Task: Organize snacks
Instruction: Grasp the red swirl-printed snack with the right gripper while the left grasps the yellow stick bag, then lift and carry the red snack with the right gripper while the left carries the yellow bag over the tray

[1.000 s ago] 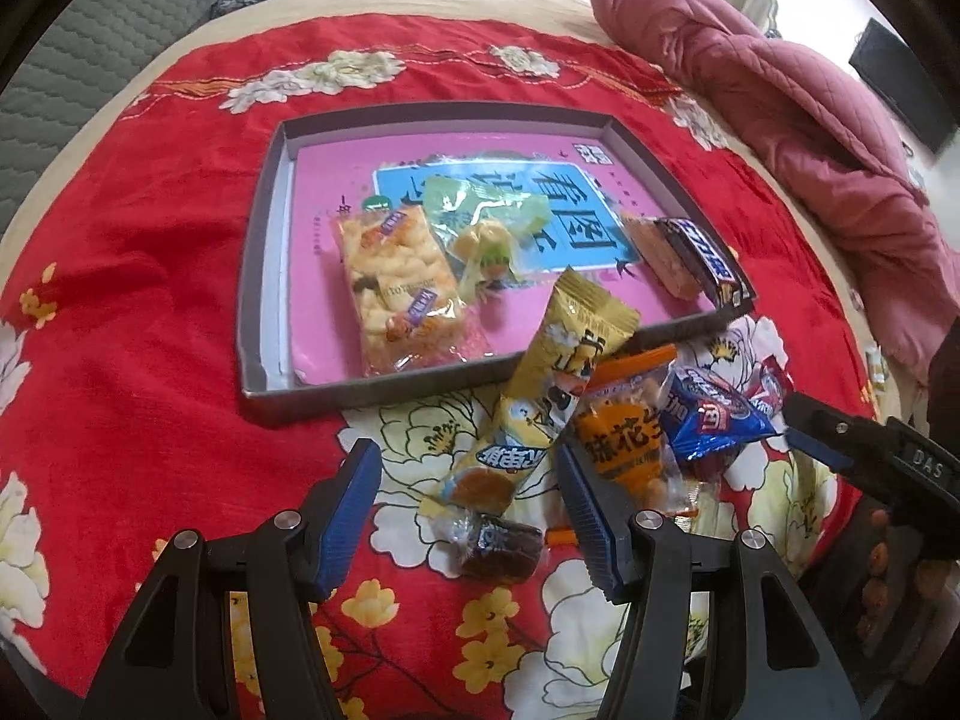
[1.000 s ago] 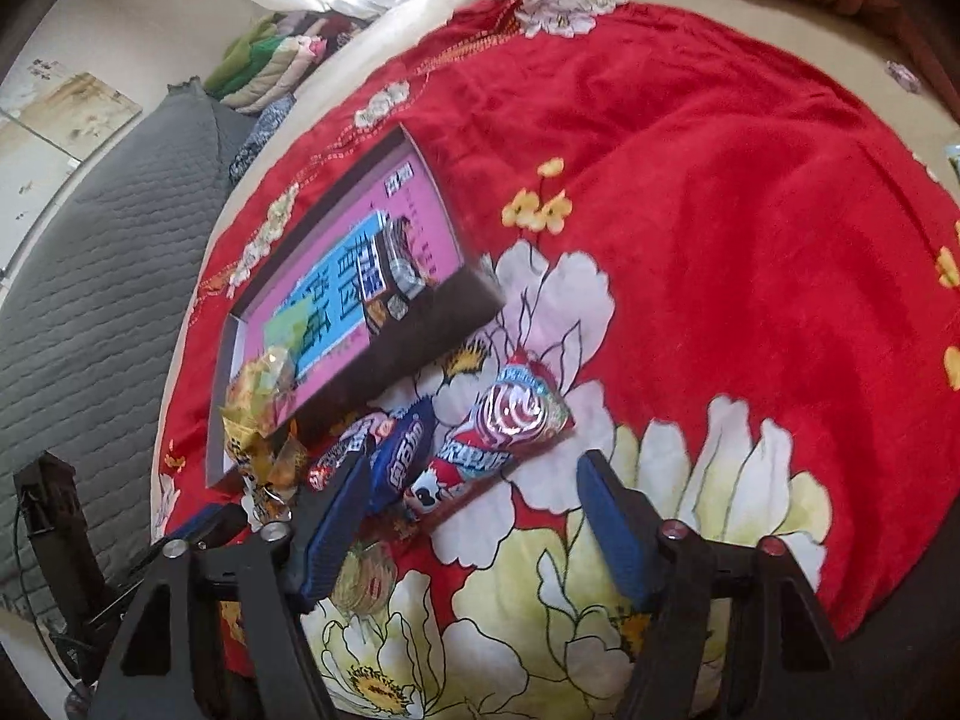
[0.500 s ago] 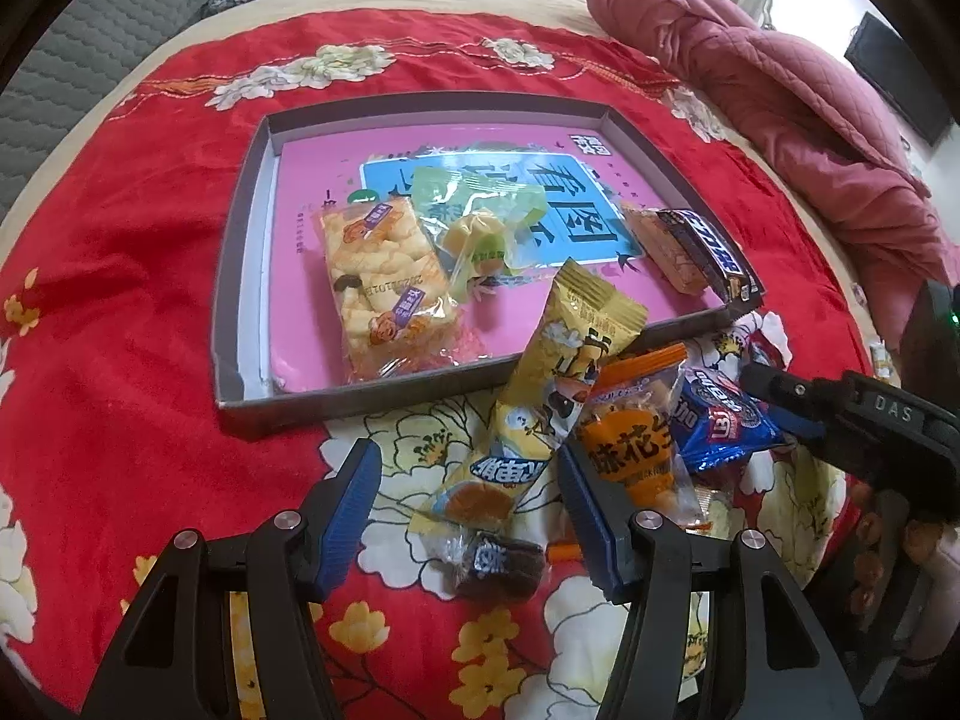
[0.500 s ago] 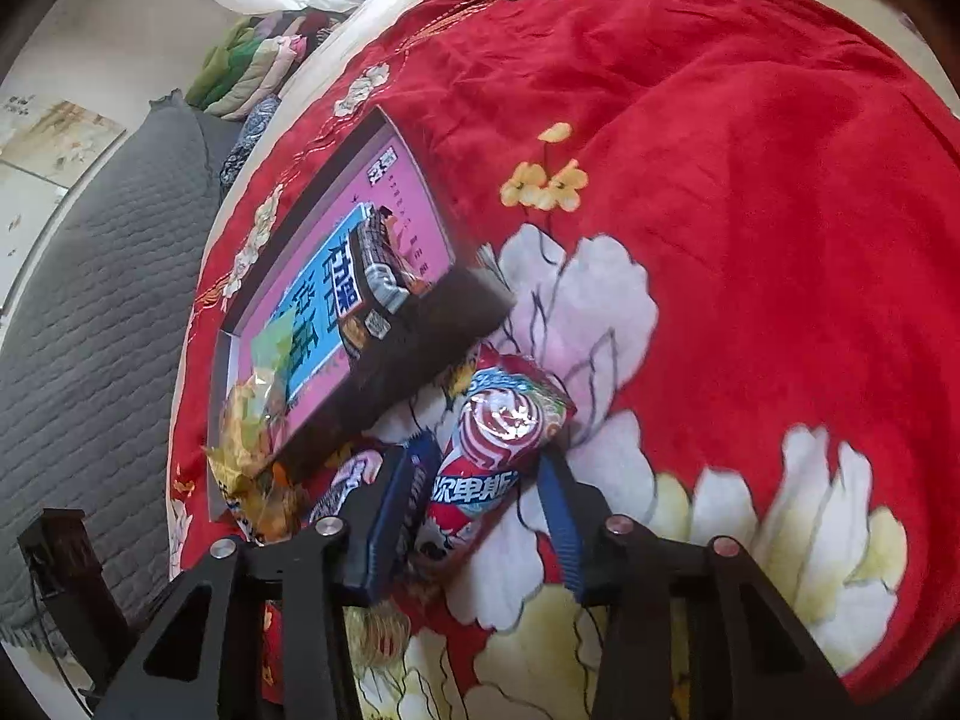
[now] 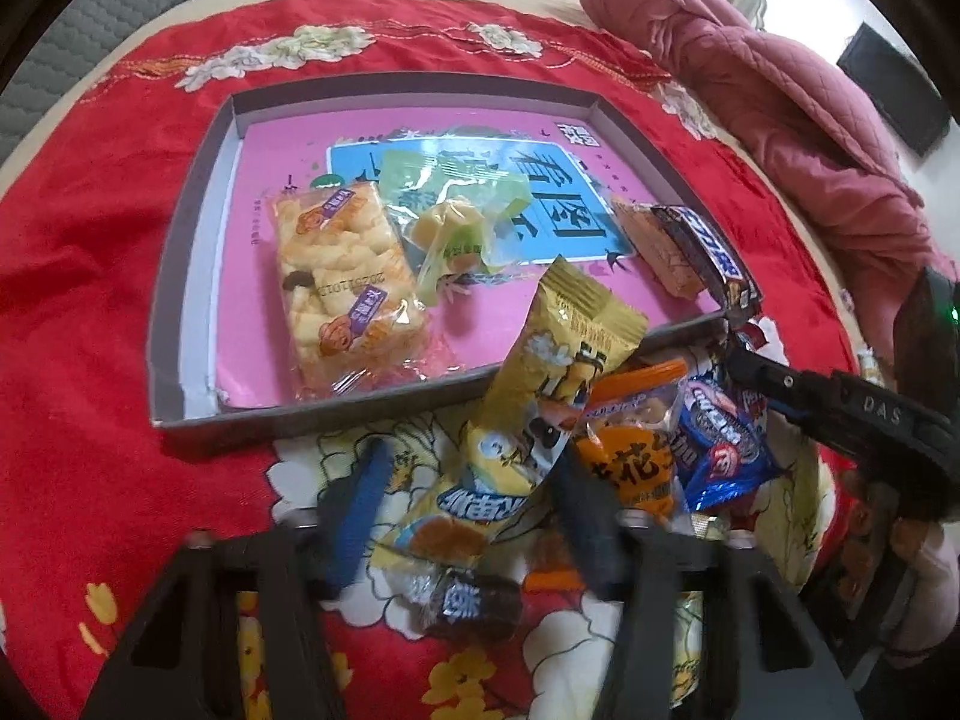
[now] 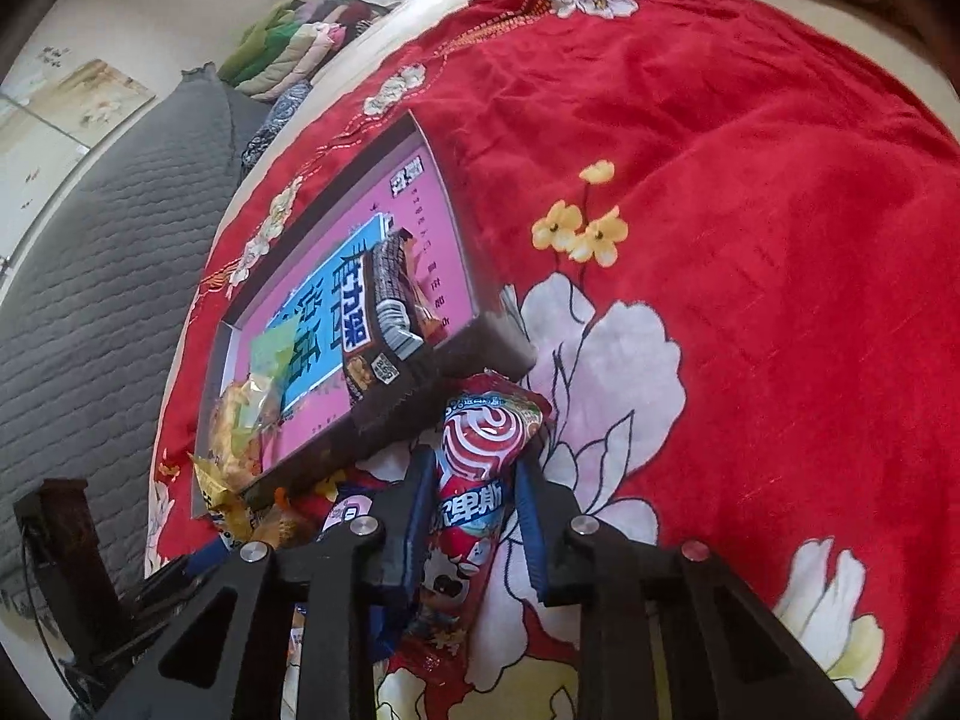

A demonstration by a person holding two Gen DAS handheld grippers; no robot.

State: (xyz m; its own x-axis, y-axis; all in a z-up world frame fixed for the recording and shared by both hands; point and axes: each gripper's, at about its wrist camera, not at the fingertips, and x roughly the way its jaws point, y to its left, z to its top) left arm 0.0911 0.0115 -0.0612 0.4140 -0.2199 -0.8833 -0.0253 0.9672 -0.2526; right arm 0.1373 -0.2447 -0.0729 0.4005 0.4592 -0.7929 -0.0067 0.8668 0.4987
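Observation:
A grey tray (image 5: 180, 300) with a pink lining lies on the red flowered bedspread. It holds a rice-cracker packet (image 5: 342, 276), a green packet (image 5: 456, 222) and a dark chocolate bar (image 5: 702, 252). A yellow snack packet (image 5: 540, 396) leans over its near rim. My left gripper (image 5: 471, 507) straddles that packet's lower end with its jaws closing; only the right pad touches it. Orange (image 5: 630, 456) and blue (image 5: 720, 450) packets lie beside it, and a small dark candy (image 5: 468, 600) is nearer. My right gripper (image 6: 474, 516) is closing, both pads pressing a red swirl-printed packet (image 6: 480, 450) by the tray's corner (image 6: 504, 348).
A pink quilt (image 5: 780, 108) is bunched at the bed's far right. A grey quilted cover (image 6: 90, 270) and folded clothes (image 6: 294, 42) lie beyond the tray. A finger (image 5: 840, 414) of the right gripper reaches in beside the blue packet. Open red cloth (image 6: 750, 240) spreads right of the tray.
The right jaws went from wide apart to closed on the red packet. The left gripper sank and slid forward around the yellow packet, and its jaws narrowed.

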